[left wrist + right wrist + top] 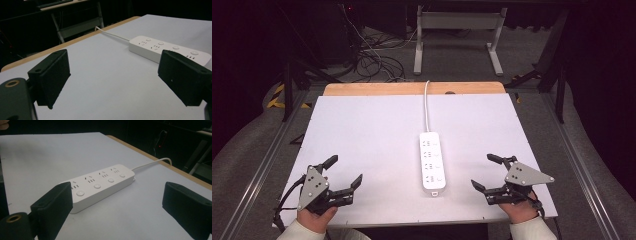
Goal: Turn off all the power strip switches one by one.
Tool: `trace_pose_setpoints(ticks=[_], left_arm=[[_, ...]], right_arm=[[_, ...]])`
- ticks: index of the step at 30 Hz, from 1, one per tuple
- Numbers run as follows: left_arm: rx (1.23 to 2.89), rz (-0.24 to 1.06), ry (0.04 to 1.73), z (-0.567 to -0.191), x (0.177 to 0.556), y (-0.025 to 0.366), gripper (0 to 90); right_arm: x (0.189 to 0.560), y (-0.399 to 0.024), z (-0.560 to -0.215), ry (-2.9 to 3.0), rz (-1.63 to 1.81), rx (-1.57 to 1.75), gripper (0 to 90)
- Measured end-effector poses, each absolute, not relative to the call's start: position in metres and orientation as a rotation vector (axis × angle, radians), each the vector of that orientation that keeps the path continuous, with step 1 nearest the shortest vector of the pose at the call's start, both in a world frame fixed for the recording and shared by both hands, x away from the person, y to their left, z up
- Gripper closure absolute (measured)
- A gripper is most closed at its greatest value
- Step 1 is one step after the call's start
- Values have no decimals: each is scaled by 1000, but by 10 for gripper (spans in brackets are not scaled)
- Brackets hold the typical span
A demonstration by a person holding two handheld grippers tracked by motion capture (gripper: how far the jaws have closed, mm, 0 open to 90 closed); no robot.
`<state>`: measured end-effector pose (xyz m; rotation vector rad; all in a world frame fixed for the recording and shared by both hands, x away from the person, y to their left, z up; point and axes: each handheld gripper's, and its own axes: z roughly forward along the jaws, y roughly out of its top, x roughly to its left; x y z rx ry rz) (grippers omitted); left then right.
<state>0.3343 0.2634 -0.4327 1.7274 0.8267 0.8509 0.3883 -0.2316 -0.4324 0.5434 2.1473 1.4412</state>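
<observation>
A white power strip [432, 162] with several sockets and round buttons lies lengthwise near the middle of the white table [372, 130]; its white cable [427, 107] runs to the far edge. My left gripper [343, 172] rests at the near left corner, jaws wide open and empty, held by a hand. My right gripper [485, 172] sits at the near right, also open and empty, pointing toward the strip. The left gripper view shows the strip [170, 50] beyond the open jaws [120, 80]. In the right gripper view the strip [100, 186] lies just ahead of the spread jaws [117, 207].
A wooden strip [412, 88] borders the table's far edge. Behind it stand a white metal frame [459, 35] and tangled cables [372, 60] on the floor. Metal rails [582, 165] run along both sides of the table.
</observation>
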Motion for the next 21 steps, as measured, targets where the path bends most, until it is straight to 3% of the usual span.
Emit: trace_pose_setpoints(ticks=[21], left_arm=[[1713,894,831,-432,331,263,105]], right_arm=[[392,-232,-425,2184,1492,571,65]])
